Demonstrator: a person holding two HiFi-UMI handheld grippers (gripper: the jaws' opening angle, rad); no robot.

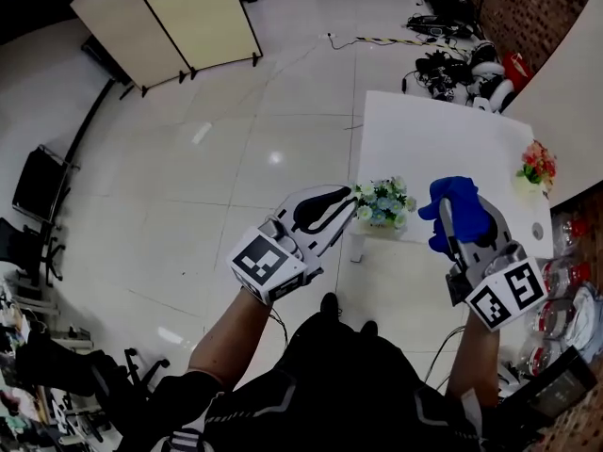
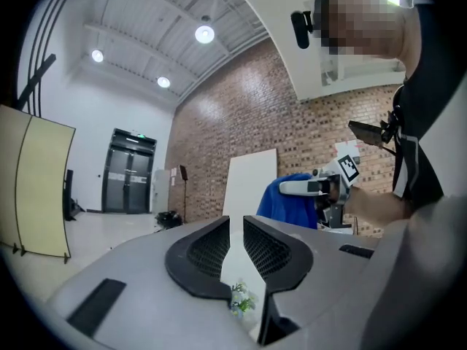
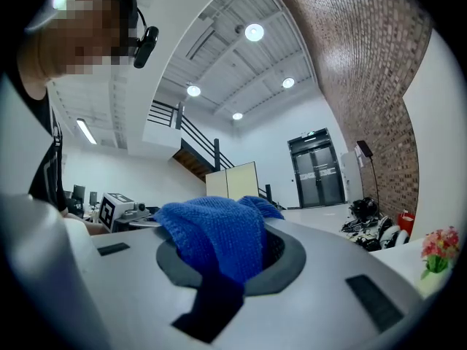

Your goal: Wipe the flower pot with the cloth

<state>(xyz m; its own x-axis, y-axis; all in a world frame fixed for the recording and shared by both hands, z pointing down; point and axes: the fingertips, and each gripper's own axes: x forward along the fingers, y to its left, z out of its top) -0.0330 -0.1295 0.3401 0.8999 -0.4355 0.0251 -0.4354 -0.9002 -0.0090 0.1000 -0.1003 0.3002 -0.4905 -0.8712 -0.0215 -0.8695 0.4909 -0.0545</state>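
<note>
Two grippers sit in the lower middle of the head view. The left gripper (image 1: 347, 207) points up-right toward the flower pot (image 1: 382, 205), which stands at the near left corner of a white table (image 1: 443, 139). The right gripper (image 1: 459, 229), at lower right, carries a blue cloth (image 1: 456, 201) that shows just right of the pot in the frame. In the left gripper view the jaws stand a narrow slit apart and grip nothing. The pot shows small and distant at the bottom of the gap. In the right gripper view the jaws are clamped on the cloth, which bunches over them at centre.
</note>
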